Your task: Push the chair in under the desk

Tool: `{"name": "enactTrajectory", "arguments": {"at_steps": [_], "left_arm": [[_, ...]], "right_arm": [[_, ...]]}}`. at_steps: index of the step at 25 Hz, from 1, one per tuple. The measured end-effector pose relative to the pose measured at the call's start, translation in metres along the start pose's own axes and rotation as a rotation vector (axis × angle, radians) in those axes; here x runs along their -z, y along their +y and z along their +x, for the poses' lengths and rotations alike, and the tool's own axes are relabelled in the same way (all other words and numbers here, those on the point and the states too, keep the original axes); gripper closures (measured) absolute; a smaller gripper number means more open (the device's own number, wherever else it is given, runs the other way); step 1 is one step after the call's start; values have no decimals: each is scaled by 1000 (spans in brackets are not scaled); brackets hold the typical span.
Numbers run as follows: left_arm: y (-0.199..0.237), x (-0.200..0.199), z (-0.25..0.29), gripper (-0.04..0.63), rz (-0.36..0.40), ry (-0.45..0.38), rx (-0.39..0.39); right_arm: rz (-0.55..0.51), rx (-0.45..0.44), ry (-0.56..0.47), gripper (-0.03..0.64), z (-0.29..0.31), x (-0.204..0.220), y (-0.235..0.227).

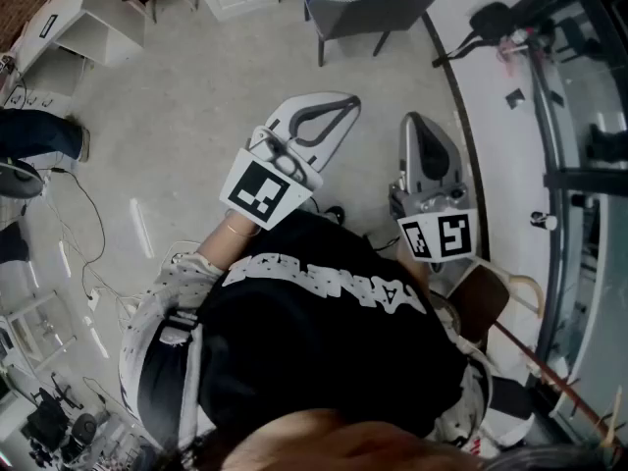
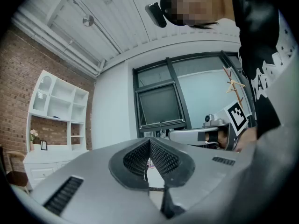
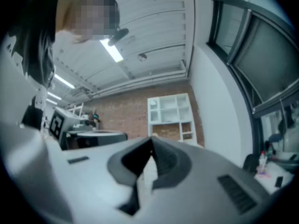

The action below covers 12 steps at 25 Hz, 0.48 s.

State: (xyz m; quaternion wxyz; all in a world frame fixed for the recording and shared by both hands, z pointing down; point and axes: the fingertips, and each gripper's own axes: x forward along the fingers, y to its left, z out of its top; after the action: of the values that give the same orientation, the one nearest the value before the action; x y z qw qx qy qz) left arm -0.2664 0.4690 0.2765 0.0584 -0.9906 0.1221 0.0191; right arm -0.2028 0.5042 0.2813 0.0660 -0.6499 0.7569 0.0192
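- Chair [image 1: 365,6]: blue, padded, on thin legs. It stood on the bare floor just off the desk's [image 1: 496,155] curved edge, not yet under the desk.
- Left gripper [image 1: 345,102] and right gripper [image 1: 416,122]: both had jaws pressed together with nothing between them. They were held beside the desk, well apart from the chair.
- Handling, as judged: light, with a stiff frame and soft upholstery, so it would likely slide easily.
- Best contact, as judged: the top rail of the backrest, pushed evenly with both closed tips.

The chair [image 1: 365,3] has matt blue cloth on seat and back. The left gripper [image 1: 345,101] and right gripper [image 1: 412,121] are smooth matt grey plastic with black dimpled pads [image 2: 166,160]. The floor [image 1: 196,96] looks like pale matt concrete, the wall [image 2: 14,83] rough brick
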Motion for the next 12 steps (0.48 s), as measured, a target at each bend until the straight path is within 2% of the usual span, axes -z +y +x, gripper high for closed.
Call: {"name": "enactTrajectory", "arguments": {"at_steps": [5,12], "left_arm": [[-4,-5,4,562,-29,-18,-8],[-17,-7,15,561,-21,-11,-2]], "right_arm": [[14,-17,-23,588,-4,-5,-3],[12,-23,-42,586,-15,-12,-13]]}}
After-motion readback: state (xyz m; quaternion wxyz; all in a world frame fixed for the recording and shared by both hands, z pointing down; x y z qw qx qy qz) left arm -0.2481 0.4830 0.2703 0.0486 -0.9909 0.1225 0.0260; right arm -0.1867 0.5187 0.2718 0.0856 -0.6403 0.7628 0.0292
